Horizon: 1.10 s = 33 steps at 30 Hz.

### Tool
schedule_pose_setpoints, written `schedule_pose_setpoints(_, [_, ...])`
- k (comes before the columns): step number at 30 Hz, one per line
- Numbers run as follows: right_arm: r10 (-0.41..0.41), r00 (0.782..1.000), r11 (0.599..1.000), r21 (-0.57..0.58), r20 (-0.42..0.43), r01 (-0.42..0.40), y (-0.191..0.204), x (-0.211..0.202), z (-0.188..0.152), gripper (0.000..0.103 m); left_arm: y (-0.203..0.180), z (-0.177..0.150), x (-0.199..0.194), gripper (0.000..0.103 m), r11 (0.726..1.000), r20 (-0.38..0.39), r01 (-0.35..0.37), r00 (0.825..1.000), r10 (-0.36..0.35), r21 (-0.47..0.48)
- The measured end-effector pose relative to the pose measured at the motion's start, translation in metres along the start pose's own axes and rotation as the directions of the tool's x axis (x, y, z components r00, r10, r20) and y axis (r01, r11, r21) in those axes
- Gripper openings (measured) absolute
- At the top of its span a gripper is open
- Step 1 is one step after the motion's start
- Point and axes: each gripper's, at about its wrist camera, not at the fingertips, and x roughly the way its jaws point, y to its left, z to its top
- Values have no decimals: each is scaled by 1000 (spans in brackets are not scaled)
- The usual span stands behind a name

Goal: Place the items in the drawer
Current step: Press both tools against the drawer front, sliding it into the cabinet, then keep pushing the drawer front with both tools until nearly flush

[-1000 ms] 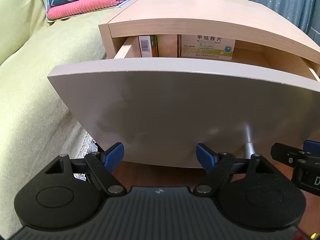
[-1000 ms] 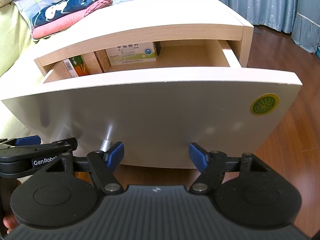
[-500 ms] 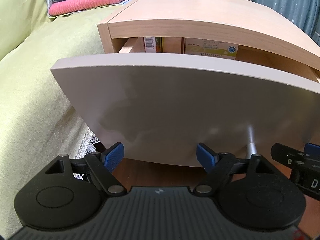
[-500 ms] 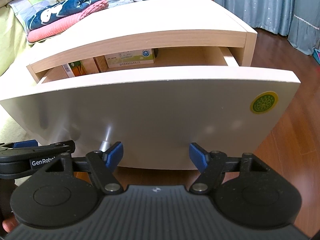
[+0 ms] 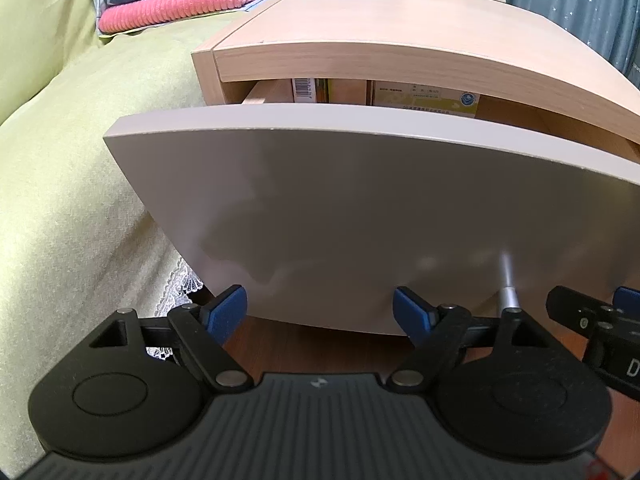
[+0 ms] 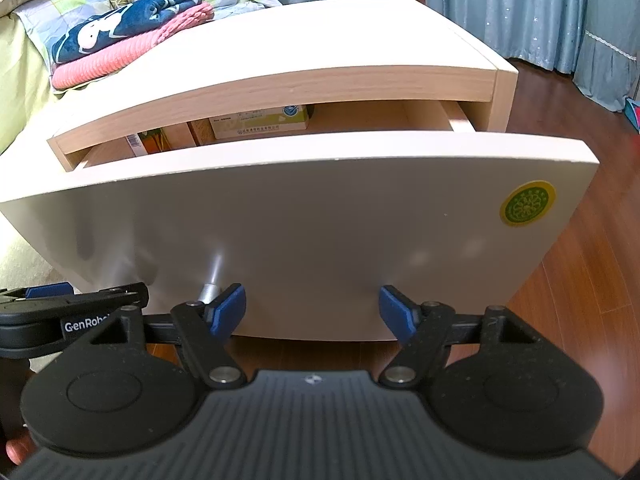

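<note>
- The drawer [image 6: 304, 232] of the bedside cabinet [image 6: 320, 60] stands partly pulled out, its curved grey-white front facing both grippers.
- Inside it, toward the back, a pale medicine box [image 6: 262, 122] lies flat; a barcoded carton [image 5: 306, 89] stands on the bed side of it, with a wooden divider between them.
- The left gripper [image 5: 320, 308] hovers low before the drawer front, fingers spread wide and holding nothing.
- The right gripper [image 6: 312, 308] sits beside it at the same height, equally wide apart and empty; its left finger is just beside the metal handle post [image 6: 210, 290].
- With the items already in, closing looks like the remaining step, judging by the layout.
- Risk: a push from one gripper alone, off-centre on the curved front, could skew the drawer on its runners and jam it.
- Risk: a blue pad could catch on the post and slip.
- Beyond the cabinet lie the green bedspread [image 5: 68, 184] and folded blankets [image 6: 132, 40].
</note>
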Motion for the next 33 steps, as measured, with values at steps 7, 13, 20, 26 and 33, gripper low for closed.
schedule_pose_setpoints(7, [-2,1000,1000,-4,9,2,-1,1,1,71,-3,0,-1,81,1000,6,-3,1000,3,9])
schedule_pose_setpoints(13, [-4,1000,1000,-7,15,4,-1,2,3,71,-6,0,-1,81,1000,4,-2,1000,2,15])
schedule_pose_setpoints(20, [-5,1000,1000,-10,19,6,-1,3,4,71,-5,0,-2,81,1000,0,6,1000,-6,6])
schedule_pose_setpoints(26, [-8,1000,1000,-13,21,8,-1,4,4,71,-7,-1,-3,81,1000,1,7,1000,-7,5])
schedule_pose_setpoints(33, [-11,1000,1000,-14,24,11,1,6,6,71,-8,-5,-5,81,1000,3,8,1000,-8,11])
